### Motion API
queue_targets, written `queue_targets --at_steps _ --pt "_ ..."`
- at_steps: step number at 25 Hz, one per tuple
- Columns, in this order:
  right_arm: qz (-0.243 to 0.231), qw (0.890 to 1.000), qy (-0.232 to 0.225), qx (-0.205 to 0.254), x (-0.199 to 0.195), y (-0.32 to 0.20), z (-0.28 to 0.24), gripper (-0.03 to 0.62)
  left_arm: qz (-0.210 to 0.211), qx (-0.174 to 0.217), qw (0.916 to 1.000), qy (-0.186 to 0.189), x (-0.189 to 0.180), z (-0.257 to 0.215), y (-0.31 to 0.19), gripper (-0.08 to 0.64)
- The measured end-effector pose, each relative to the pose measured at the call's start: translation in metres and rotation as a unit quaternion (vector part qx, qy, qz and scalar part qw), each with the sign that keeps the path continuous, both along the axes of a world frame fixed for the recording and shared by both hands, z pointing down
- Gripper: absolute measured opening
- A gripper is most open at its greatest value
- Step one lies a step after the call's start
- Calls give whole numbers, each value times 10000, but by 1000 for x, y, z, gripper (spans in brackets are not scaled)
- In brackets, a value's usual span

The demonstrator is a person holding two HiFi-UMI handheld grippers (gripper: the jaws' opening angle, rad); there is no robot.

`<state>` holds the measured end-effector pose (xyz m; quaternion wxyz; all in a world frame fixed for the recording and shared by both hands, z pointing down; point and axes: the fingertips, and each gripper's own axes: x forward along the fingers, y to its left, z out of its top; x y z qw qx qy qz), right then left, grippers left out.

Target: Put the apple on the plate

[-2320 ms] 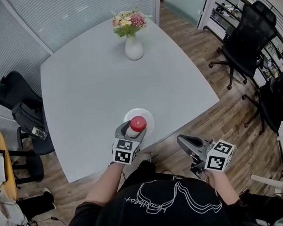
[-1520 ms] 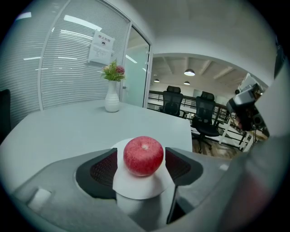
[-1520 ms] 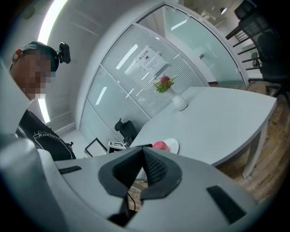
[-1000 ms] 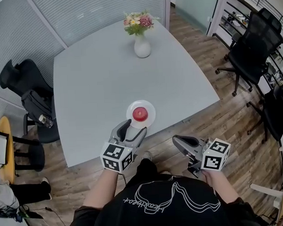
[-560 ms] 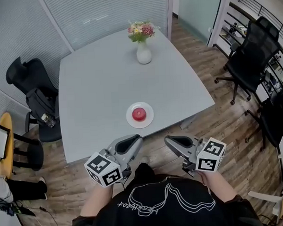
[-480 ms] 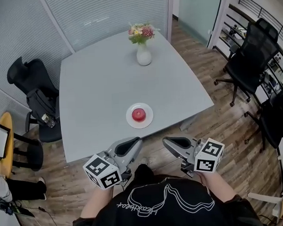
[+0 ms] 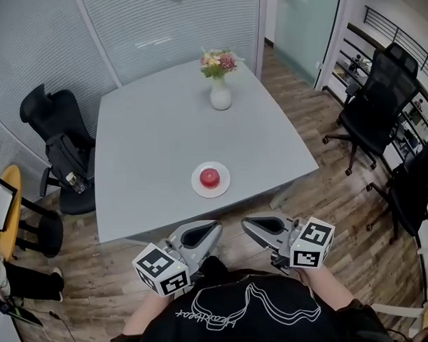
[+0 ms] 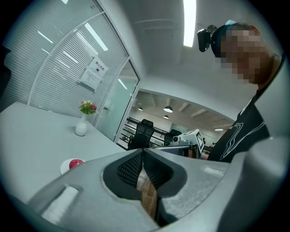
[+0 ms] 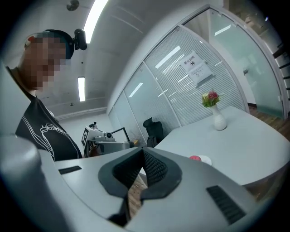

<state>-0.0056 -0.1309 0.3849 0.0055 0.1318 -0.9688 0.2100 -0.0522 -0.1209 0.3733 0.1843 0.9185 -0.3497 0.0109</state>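
Jaws were together on both grippers, nothing between them.
I held the left gripper [image 7: 210, 228] and right gripper [image 7: 252, 225] off the table's [image 7: 163, 133] near edge. The left jaws had just closed. The apple [image 7: 210, 177] sat on the plate [image 7: 223, 188].

We see a white vase [image 7: 220, 98] of flowers [image 7: 219, 61] near the table's [image 7: 163, 133] far edge. Left of the table is a black chair [image 7: 47, 113] carrying what may be a bag [image 7: 66, 154]. Right of it are more office chairs [image 7: 373, 105] on wooden floor [image 7: 327, 191].
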Motion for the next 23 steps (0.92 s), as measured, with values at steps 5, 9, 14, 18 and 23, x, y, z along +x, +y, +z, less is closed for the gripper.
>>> queue_targets --at_steps 5,9,14,18,23 --pt "2 10000 -29 15 2 5 -2 8 49 137 9999 -83 3 -4 8 18" --pt "-12 10000 -25 9 4 6 -2 8 0 122 9999 -62 4 -5 8 18" --pt "0 10000 -37 11 6 8 -1 8 7 134 9999 -77 6 -5 11 18" --pt "6 10000 -35 -9 9 9 0 8 4 145 9998 -123 8 -5 11 17" --pt "26 10000 -27 -26 8 10 3 8 -5 150 9998 -139 6 -2 13 17"
